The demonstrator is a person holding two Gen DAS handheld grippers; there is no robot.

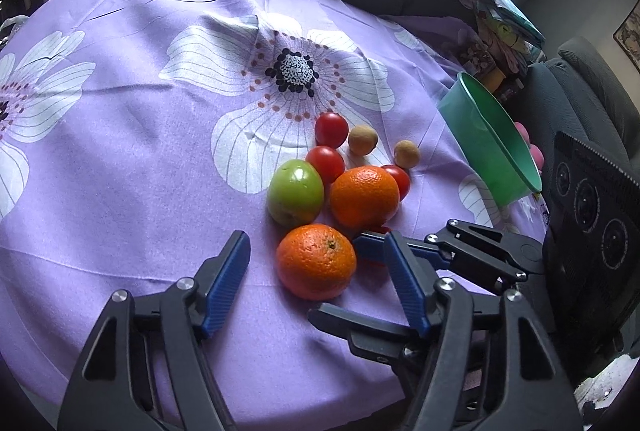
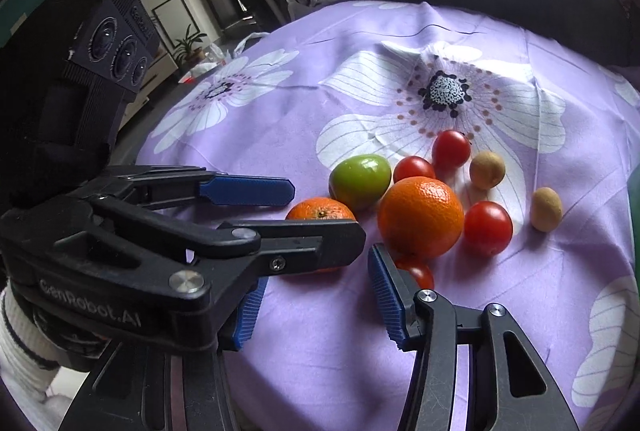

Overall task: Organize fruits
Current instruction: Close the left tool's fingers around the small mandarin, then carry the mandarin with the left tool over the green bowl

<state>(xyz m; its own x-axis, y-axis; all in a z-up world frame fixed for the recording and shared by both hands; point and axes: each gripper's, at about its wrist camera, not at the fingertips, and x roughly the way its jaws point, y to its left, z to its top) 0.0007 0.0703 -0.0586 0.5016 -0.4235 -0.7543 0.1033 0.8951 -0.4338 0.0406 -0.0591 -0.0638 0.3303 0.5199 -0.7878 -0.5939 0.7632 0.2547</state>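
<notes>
Both jaws released | left gripper (image 1: 318,245) straddles near orange (image 1: 316,263), not touching | right gripper (image 2: 320,283) empty

- Left gripper (image 1: 320,263) low over the purple cloth (image 1: 132,167), jaws apart, near orange (image 1: 316,262) between them, pads not touching it
- Right gripper (image 1: 374,245) reaches in from the right, a red tomato (image 1: 378,231) at its tips
- Behind: far orange (image 1: 365,197), green apple (image 1: 295,192), three more tomatoes, two small brown fruits
- Green bowl (image 1: 490,147) tilted at the right edge
</notes>
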